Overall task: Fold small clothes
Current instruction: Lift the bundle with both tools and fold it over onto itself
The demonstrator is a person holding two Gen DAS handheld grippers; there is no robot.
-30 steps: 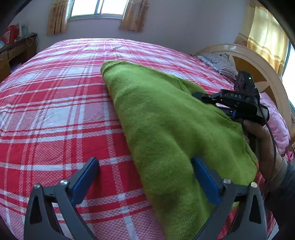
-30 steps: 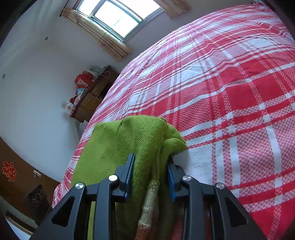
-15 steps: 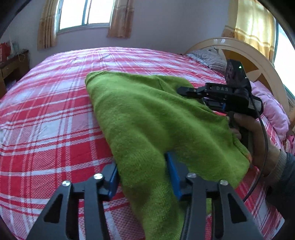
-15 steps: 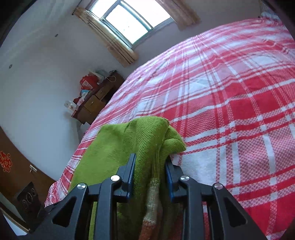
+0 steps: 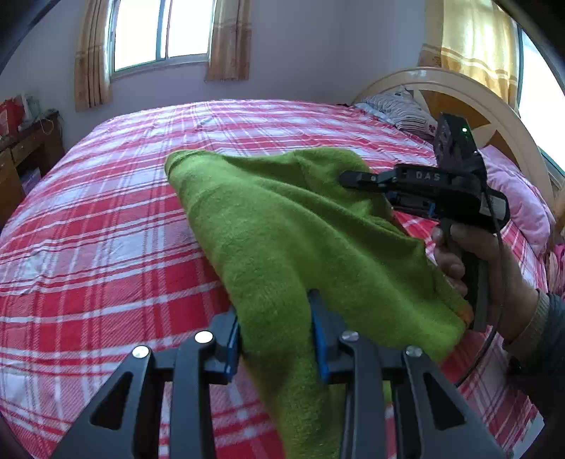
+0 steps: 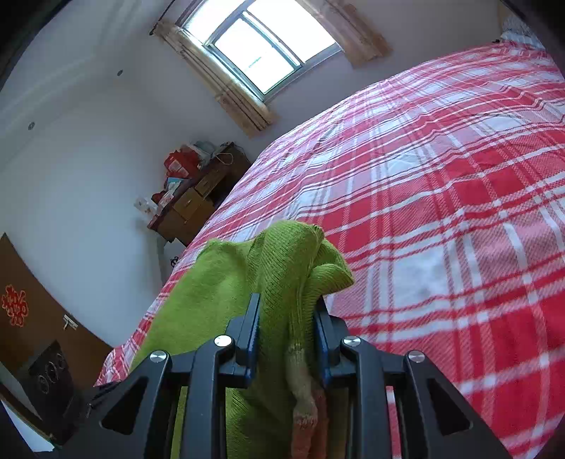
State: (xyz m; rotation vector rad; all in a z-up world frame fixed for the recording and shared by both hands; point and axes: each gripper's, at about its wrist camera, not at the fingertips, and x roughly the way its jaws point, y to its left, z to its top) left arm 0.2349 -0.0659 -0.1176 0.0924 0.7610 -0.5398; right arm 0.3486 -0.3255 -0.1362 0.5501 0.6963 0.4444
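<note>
Lifting off the plaid bed (image 5: 88, 247), the green knit sweater (image 5: 282, 226) hangs soft and floppy; left gripper (image 5: 275, 332) is closing on its near edge, right gripper (image 6: 286, 328) pinches a bunched corner. Hems grip best.

Daylight poured from the window (image 5: 160, 33), which was blown out to white glare. The bedspread (image 5: 106, 212) below it was evenly lit with soft shadows. Fisheye bending curved everything toward dark corners; near edges blurred.
</note>
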